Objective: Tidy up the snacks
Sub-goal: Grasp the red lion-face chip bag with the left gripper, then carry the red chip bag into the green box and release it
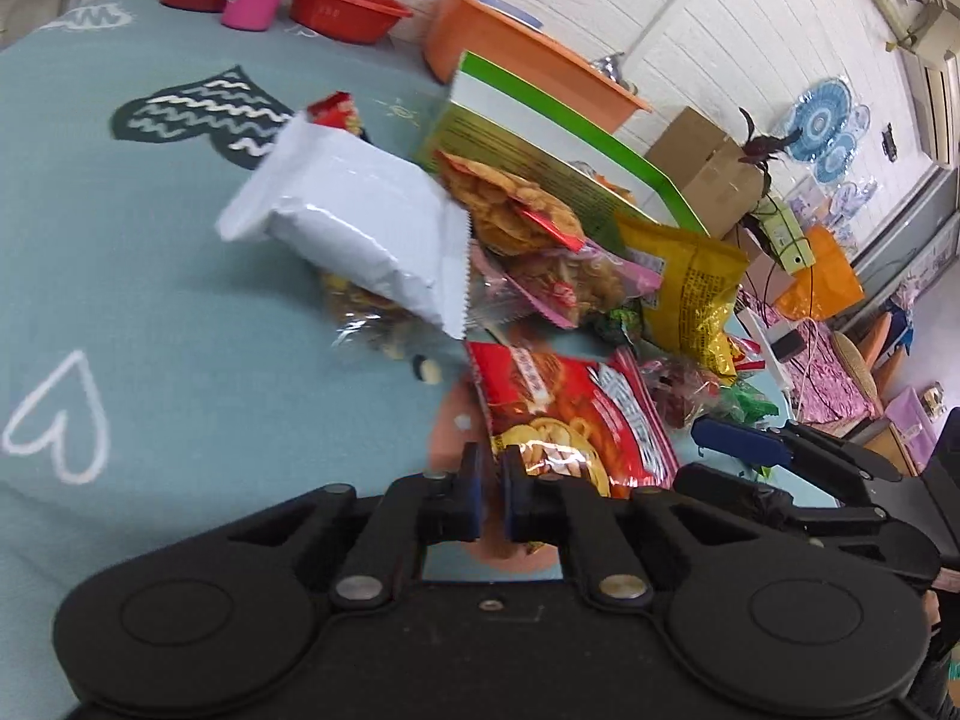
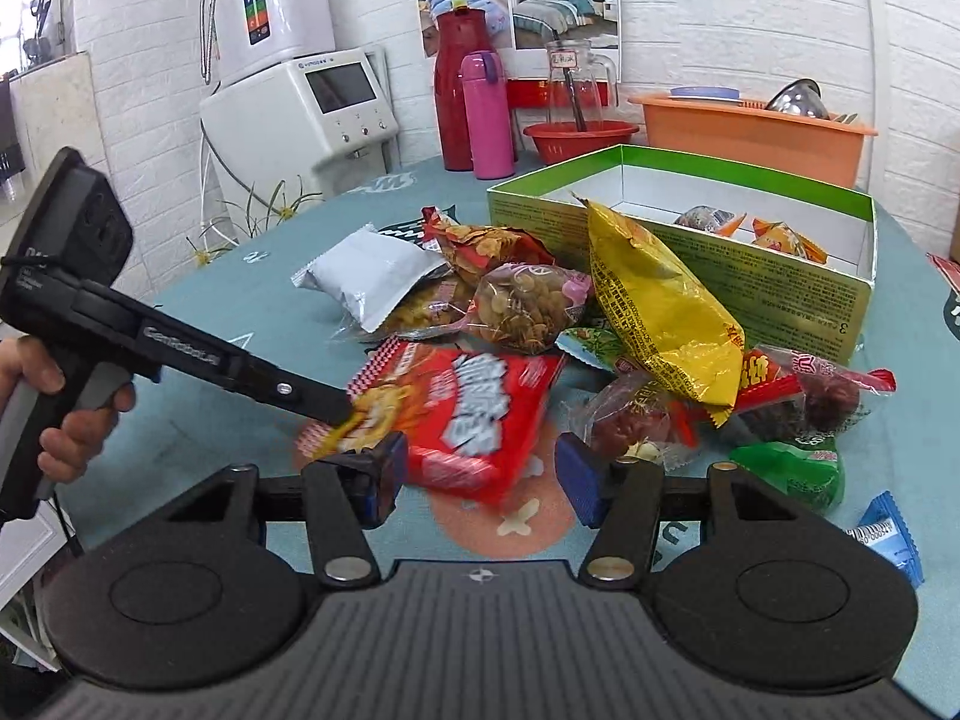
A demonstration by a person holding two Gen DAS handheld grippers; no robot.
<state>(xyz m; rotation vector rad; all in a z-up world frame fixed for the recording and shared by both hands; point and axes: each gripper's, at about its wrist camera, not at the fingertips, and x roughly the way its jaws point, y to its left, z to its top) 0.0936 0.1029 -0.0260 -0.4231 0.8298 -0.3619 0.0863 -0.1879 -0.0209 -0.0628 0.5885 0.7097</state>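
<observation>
A red snack packet (image 1: pixel 570 408) lies at the near side of a heap of snacks on the teal tablecloth (image 1: pixel 150 300). My left gripper (image 1: pixel 492 492) is shut on that packet's near corner. In the right wrist view the left gripper (image 2: pixel 339 414) comes in from the left, pinching the corner of the red packet (image 2: pixel 474 414). My right gripper (image 2: pixel 480 480) stands open astride the packet's near edge, pads apart from it. Behind the heap is an open green box (image 2: pixel 690 276) holding a few snacks. A white packet (image 2: pixel 366 273) and a yellow bag (image 2: pixel 654 306) rest in the heap.
A red flask (image 2: pixel 459 90), pink bottle (image 2: pixel 489 114), red basin (image 2: pixel 579 138) and orange tub (image 2: pixel 750 132) line the back of the table. A green packet (image 2: pixel 792 468) and a small blue packet (image 2: pixel 888 534) lie at the near right. A hand (image 2: pixel 78 420) holds the left gripper's handle.
</observation>
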